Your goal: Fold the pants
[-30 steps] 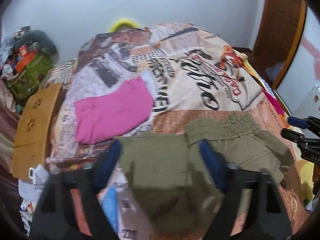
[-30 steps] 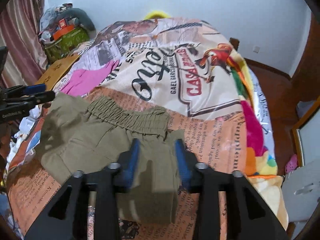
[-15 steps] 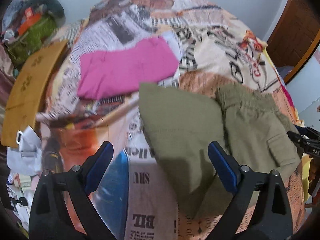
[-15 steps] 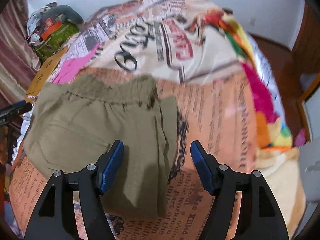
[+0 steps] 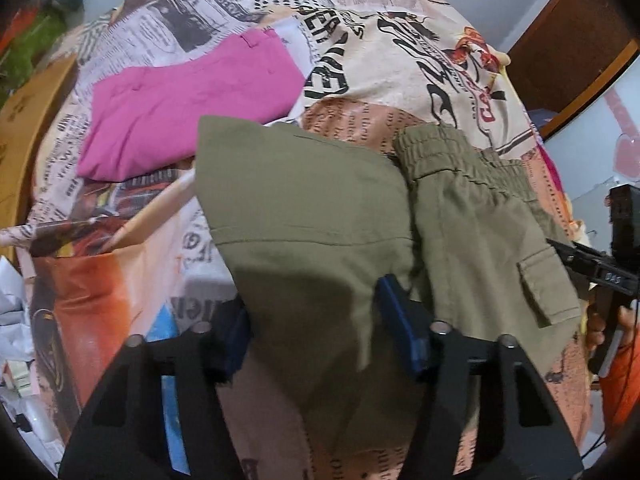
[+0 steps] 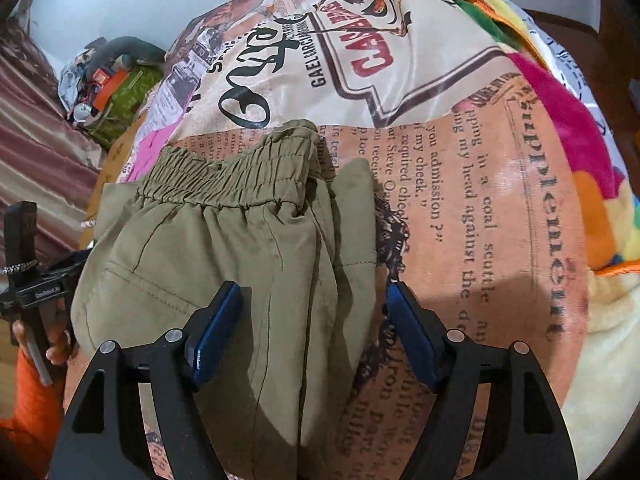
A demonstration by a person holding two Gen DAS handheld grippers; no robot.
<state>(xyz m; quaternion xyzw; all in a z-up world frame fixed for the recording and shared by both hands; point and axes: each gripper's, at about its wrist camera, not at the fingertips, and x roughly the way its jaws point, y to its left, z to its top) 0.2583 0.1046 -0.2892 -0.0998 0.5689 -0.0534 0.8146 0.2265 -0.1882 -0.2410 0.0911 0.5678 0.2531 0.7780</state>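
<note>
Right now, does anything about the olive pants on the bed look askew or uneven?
Yes. The olive pants are folded unevenly: the layers do not line up, and one strip of fabric sticks out past the elastic waistband on the side toward the right gripper.

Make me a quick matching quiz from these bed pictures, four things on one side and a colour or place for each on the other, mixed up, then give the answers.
Things:
1. olive pants
2. folded garment
3. elastic waistband
4. person's sleeve

Descriptions:
A. orange
B. pink, beyond the pants
C. gathered far edge of the pants
D. between both grippers' fingers

Pairs: 1-D, 2-B, 3-C, 4-A
</note>
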